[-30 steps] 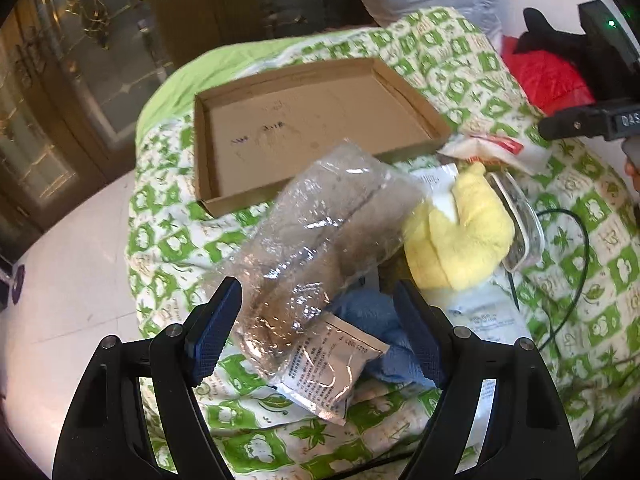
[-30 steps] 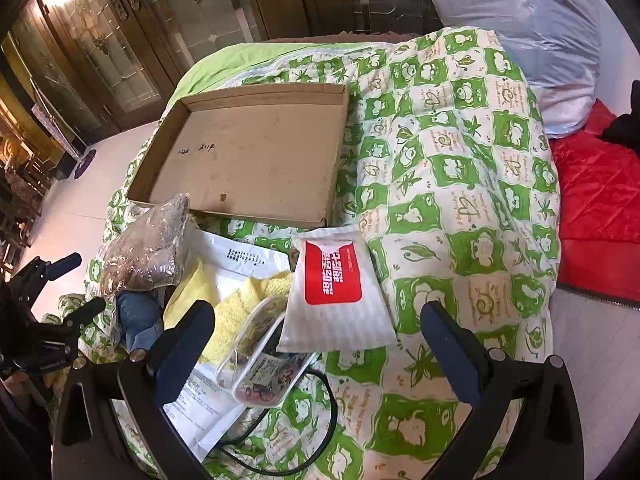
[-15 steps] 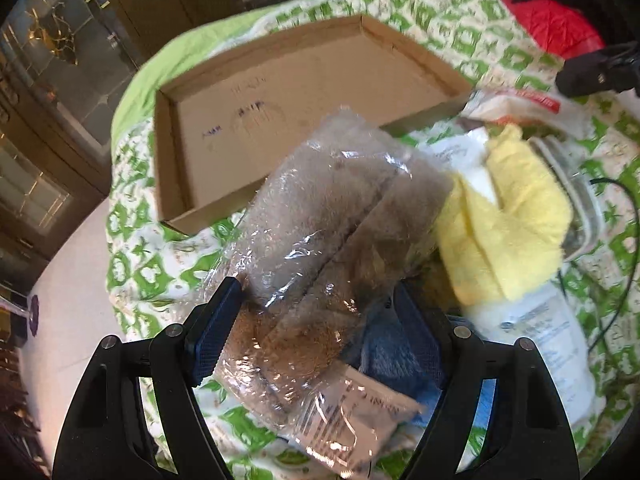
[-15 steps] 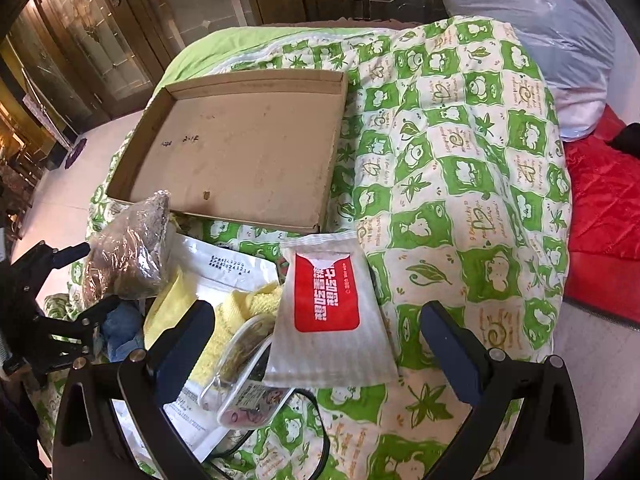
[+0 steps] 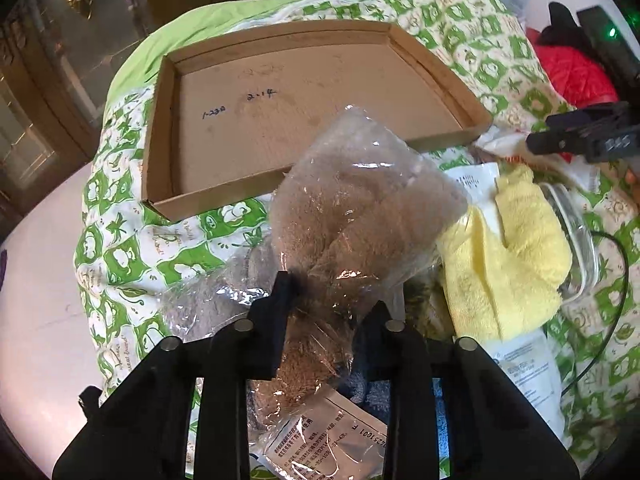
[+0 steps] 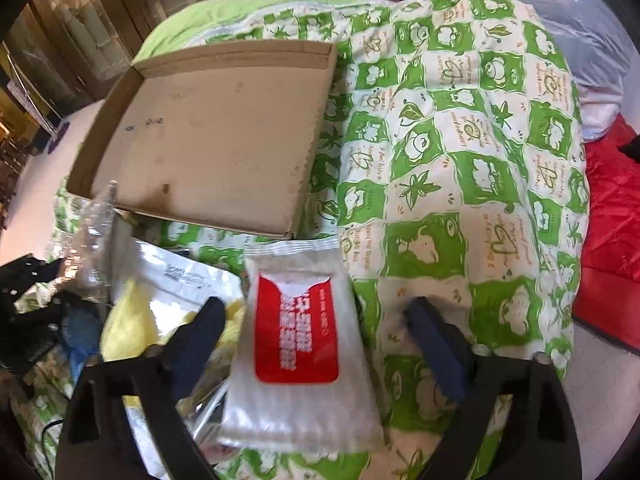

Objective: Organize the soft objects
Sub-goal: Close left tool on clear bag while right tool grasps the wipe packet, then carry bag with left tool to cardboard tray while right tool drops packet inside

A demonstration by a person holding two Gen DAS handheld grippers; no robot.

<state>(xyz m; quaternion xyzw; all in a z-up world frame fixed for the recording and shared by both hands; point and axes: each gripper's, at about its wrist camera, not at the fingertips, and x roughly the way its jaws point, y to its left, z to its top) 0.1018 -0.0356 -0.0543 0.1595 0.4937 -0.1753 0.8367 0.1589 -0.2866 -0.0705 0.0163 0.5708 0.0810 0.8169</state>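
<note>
left tongs (image 5: 328, 300) closing on fuzzy bag (image 5: 360, 216), lifted

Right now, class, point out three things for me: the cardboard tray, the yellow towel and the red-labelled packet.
Cardboard tray (image 5: 304, 128): left wrist view, on its bare floor.
Yellow towel (image 5: 516, 256): left wrist view, on its folded top.
Red-labelled packet (image 6: 298, 328): right wrist view, on the red label.
</note>
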